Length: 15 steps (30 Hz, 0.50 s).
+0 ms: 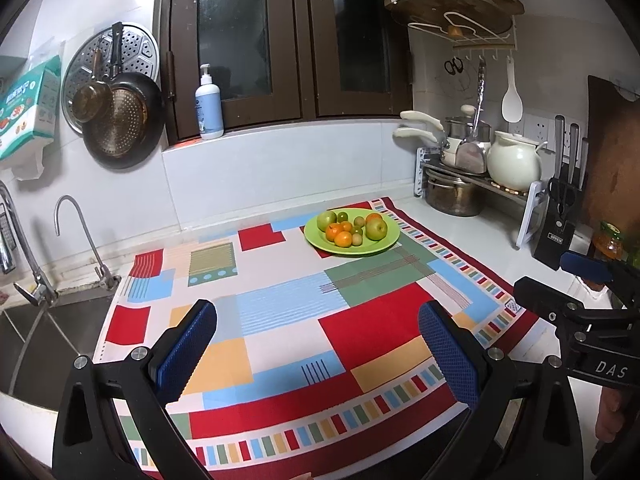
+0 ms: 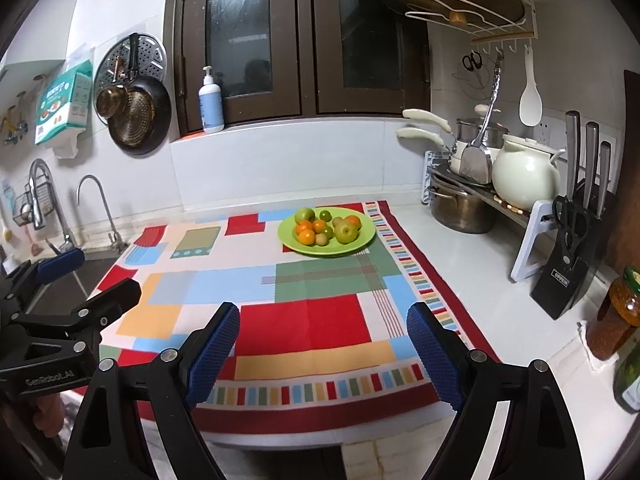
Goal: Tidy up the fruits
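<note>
Both hand-held grippers, left (image 1: 318, 344) and right (image 2: 323, 342), have fingers wide apart, holding nothing. The fruits (image 1: 352, 227) sit on a green plate (image 1: 390, 240) at the cloth's (image 1: 280, 312) far end. Only the left view shows the sink (image 1: 60, 320); only the right shows the table's (image 2: 480, 264) near edge.

Black fingers (image 1: 452, 356); blue ridged pads; silver screws.

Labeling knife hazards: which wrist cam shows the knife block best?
Right wrist. The knife block is whole there, with all three handles and the scissors clear. In the left wrist view the block is smaller, near the frame edge, and the right tongs cover its lower corner.
</note>
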Each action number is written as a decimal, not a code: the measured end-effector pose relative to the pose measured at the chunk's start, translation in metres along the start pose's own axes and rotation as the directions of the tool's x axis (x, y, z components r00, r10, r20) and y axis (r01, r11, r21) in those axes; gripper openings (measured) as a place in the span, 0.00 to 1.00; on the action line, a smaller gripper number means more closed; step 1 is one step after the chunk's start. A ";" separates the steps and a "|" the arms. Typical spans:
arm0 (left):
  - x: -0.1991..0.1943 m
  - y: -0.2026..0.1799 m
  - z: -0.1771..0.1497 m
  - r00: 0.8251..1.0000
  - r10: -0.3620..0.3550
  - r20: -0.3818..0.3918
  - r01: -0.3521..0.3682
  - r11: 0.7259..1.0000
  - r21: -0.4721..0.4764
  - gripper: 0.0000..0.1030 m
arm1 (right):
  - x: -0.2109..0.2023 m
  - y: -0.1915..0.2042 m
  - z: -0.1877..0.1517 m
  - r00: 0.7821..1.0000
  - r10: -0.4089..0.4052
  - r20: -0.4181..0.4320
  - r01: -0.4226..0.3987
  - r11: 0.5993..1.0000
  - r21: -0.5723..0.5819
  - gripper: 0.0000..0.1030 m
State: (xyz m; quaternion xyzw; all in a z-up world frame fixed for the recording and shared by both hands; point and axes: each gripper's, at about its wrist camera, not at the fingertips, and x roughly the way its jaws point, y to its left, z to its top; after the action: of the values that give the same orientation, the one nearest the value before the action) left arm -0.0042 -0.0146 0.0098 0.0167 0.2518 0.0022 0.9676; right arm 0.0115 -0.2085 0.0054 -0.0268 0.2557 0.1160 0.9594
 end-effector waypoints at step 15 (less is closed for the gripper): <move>-0.012 -0.003 -0.002 0.999 0.030 0.021 -0.031 0.999 0.017 1.00 | -0.007 -0.003 -0.007 1.000 0.010 0.002 -0.010 1.000 -0.001 0.83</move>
State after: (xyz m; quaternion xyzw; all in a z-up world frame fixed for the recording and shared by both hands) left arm -0.0155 -0.0177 0.0138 0.0289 0.2414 0.0146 0.9699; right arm 0.0028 -0.2133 0.0027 -0.0258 0.2549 0.1210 0.9590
